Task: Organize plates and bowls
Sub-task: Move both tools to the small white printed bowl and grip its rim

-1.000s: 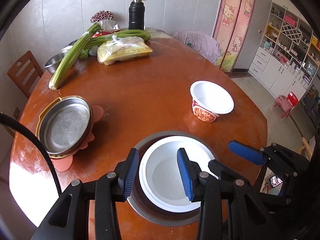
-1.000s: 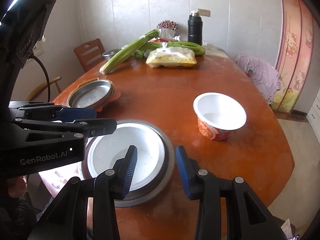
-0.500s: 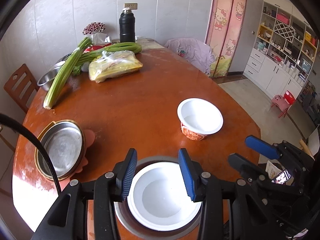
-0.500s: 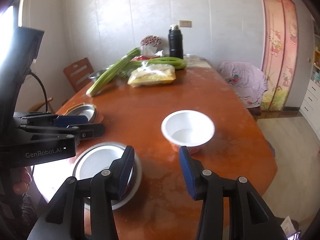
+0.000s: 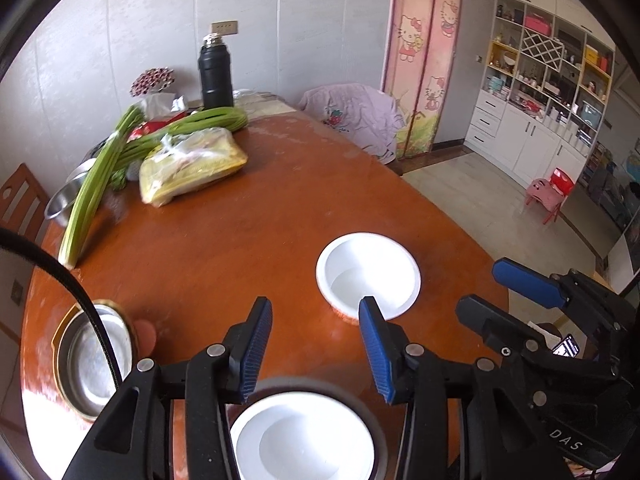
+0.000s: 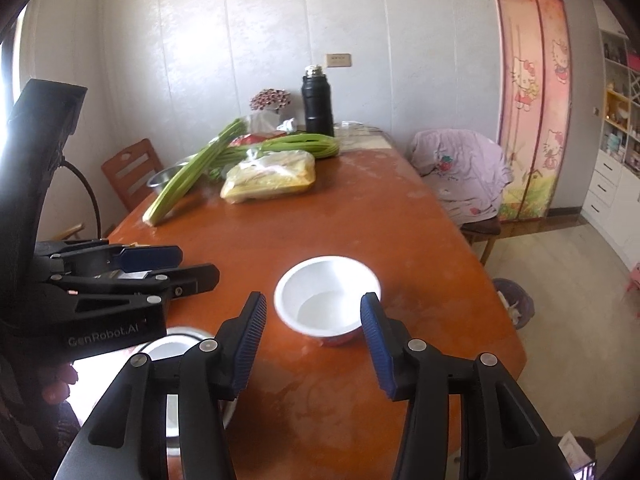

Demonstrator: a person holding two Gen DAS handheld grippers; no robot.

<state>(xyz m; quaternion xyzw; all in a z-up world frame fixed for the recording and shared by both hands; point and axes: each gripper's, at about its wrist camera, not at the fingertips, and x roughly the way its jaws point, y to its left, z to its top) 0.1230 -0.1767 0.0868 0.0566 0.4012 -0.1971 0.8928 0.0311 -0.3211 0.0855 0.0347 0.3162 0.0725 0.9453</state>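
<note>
- left claw (image 5: 316, 346): jaws just opening, empty, above nested white bowl (image 5: 300, 436).
- right claw (image 6: 312, 344): jaws just opening, empty; printed bowl (image 6: 328, 296) just beyond.
- left view only: steel pan (image 5: 94, 356) left of nested white bowl on table (image 5: 240, 232).

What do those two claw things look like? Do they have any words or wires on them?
Both are black plastic tools with silver rivets and two fingers tipped by ribbed blue pads. The left claw has a black cable curving from it and white "GenRobot.AI" lettering on its side. The right claw looks the same, with white letters "DAS" on its body.
</note>
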